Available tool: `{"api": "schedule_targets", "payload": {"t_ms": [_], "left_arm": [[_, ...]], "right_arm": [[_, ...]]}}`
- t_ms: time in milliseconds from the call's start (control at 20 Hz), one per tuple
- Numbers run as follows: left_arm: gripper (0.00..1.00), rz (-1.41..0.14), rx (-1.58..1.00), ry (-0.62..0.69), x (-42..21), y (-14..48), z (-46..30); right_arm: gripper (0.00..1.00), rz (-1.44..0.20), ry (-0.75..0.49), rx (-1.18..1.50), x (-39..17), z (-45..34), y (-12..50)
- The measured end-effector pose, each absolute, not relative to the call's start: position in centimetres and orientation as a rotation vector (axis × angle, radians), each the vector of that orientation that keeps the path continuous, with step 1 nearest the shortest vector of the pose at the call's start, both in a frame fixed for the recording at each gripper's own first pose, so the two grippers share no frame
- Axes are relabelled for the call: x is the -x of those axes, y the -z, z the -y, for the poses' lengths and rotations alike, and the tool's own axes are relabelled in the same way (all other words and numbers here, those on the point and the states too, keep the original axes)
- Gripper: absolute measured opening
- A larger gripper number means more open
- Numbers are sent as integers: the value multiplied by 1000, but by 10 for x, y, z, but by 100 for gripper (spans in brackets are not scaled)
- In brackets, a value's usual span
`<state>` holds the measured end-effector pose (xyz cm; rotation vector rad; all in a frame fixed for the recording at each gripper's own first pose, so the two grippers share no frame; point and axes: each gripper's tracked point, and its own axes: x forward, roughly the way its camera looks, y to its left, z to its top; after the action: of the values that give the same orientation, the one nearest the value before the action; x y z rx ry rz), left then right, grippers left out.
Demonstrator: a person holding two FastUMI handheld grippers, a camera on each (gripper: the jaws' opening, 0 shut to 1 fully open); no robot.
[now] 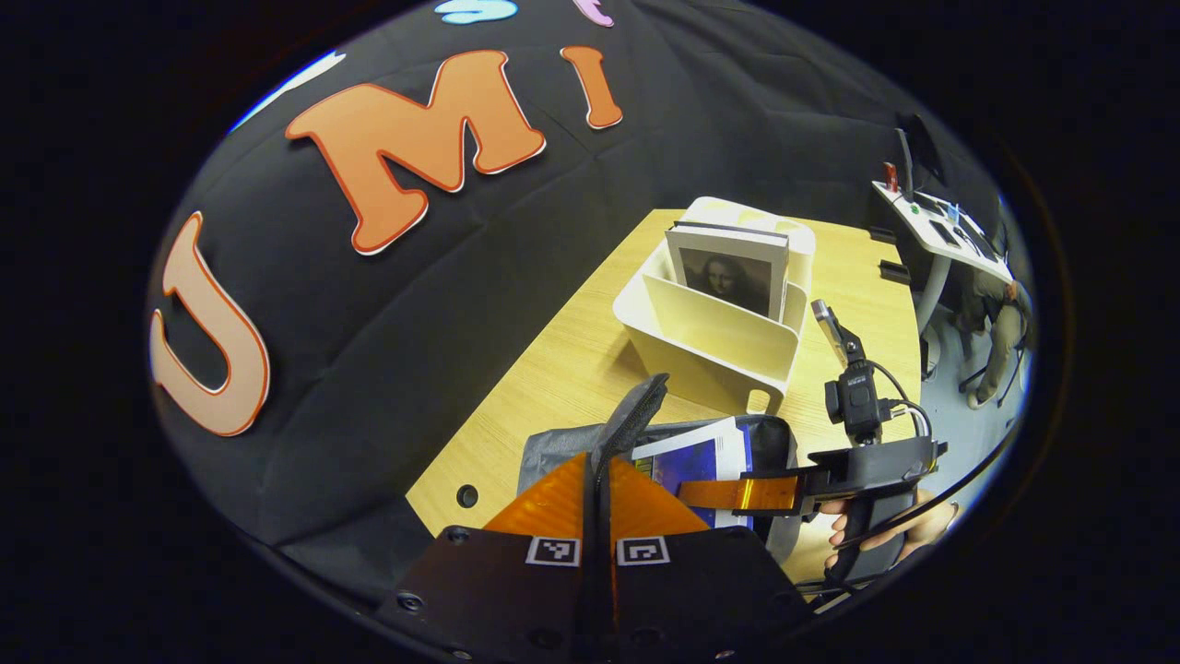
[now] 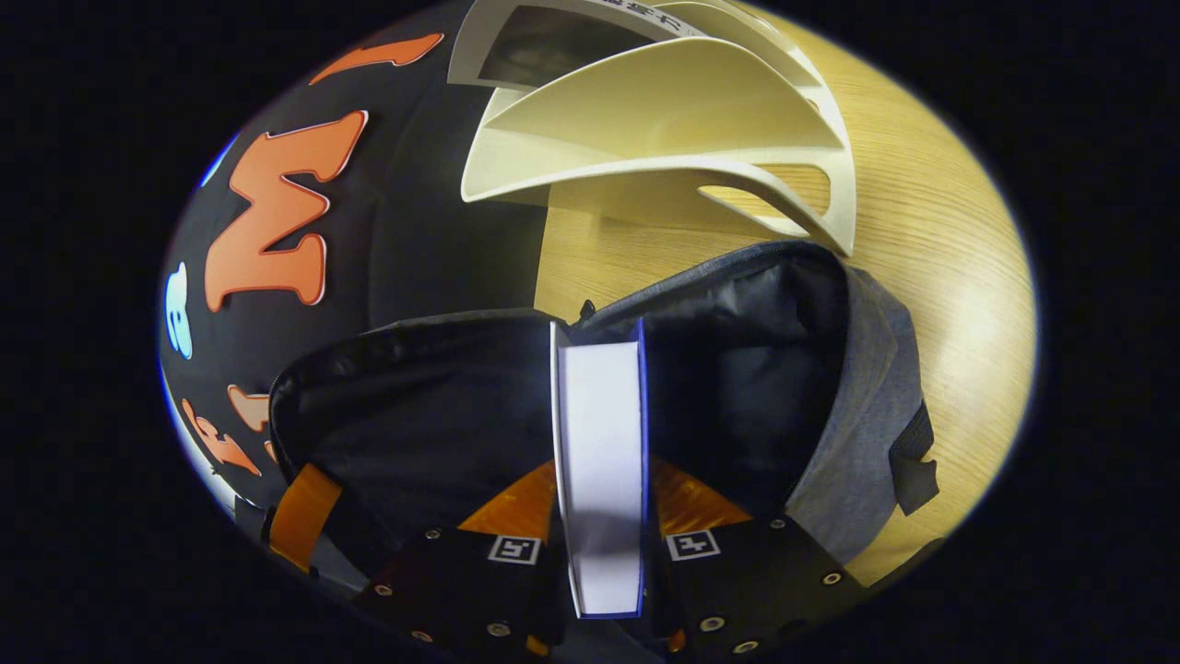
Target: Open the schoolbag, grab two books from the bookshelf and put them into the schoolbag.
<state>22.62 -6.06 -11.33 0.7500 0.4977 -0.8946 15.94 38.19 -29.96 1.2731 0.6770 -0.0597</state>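
Right gripper view: jaws clamp a blue-covered book (image 2: 599, 461) above the open schoolbag (image 2: 737, 350); left gripper (image 1: 599, 480) pinches its rim; lower the book straight, I judge

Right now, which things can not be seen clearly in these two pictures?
- Bottom of the schoolbag, right gripper view: dark lining hides what lies inside.
- Blue book, right gripper view: its cover is edge-on.
- Bookshelf, left gripper view: its walls hide the rear slots behind the portrait book.
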Motion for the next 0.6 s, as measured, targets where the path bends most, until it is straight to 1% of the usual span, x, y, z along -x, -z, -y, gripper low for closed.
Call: {"api": "schedule_targets", "payload": {"t_ms": [50,100,150,250,300,350,400,450,500,600], "left_arm": [[0,-502,-746,891,-229,113,60],[0,-504,-740,893,-231,114,58],[0,-507,-736,890,-233,114,56],[0,-509,-730,887,-237,114,56],[0,-514,-729,885,-237,115,54],[0,-517,-728,887,-238,116,55],[0,-519,-730,889,-237,116,54],[1,-519,-733,890,-237,116,54],[1,-521,-730,890,-238,117,54],[1,-527,-716,889,-240,116,54]], "right_arm": [[46,-693,70,-1266,-158,-381,300],[38,-721,79,-1254,-157,-381,301],[39,-744,89,-1236,-156,-383,302],[46,-766,97,-1214,-152,-380,297],[56,-780,104,-1203,-149,-379,296],[64,-791,112,-1194,-148,-378,296],[79,-804,116,-1188,-147,-378,294],[84,-815,118,-1187,-146,-379,292],[94,-831,121,-1182,-144,-380,291],[98,-857,129,-1164,-139,-381,286]]}}
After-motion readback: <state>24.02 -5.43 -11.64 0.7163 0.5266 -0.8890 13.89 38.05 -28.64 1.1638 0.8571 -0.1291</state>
